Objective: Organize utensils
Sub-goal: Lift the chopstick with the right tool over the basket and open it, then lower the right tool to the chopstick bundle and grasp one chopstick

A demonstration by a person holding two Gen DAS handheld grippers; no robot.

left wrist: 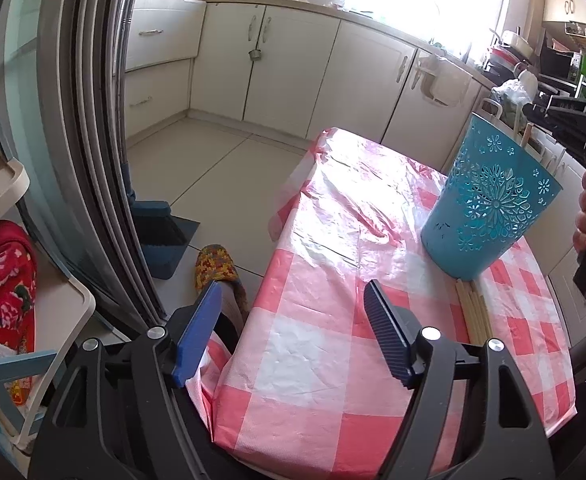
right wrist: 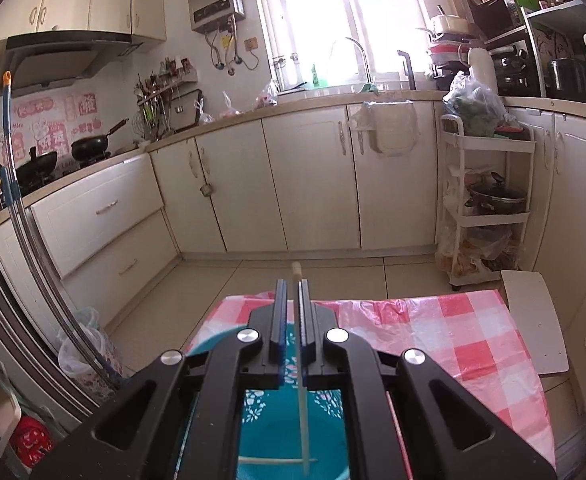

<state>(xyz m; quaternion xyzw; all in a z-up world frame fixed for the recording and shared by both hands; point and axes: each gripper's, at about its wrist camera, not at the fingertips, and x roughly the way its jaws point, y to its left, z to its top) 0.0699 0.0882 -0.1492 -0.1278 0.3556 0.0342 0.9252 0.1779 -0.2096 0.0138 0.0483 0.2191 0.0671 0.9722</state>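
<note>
A blue perforated holder (left wrist: 489,204) stands on the pink checked table (left wrist: 333,360) at the right. Several pale chopsticks (left wrist: 475,312) lie on the cloth just in front of it. My left gripper (left wrist: 293,332) is open and empty above the table's near left edge. My right gripper (right wrist: 292,308) is shut on a pale chopstick (right wrist: 301,400) held directly above the holder (right wrist: 289,440), its lower end inside. Another chopstick (right wrist: 277,460) lies on the holder's bottom. The right gripper shows in the left wrist view (left wrist: 565,124) above the holder.
A sliding door frame (left wrist: 93,160) stands left of the table, with a shelf and red cloth (left wrist: 5,280) beside it. A dustpan (left wrist: 165,236) and a slipper (left wrist: 217,268) lie on the floor. A white trolley (right wrist: 485,200) and cabinets (right wrist: 293,180) stand beyond the table.
</note>
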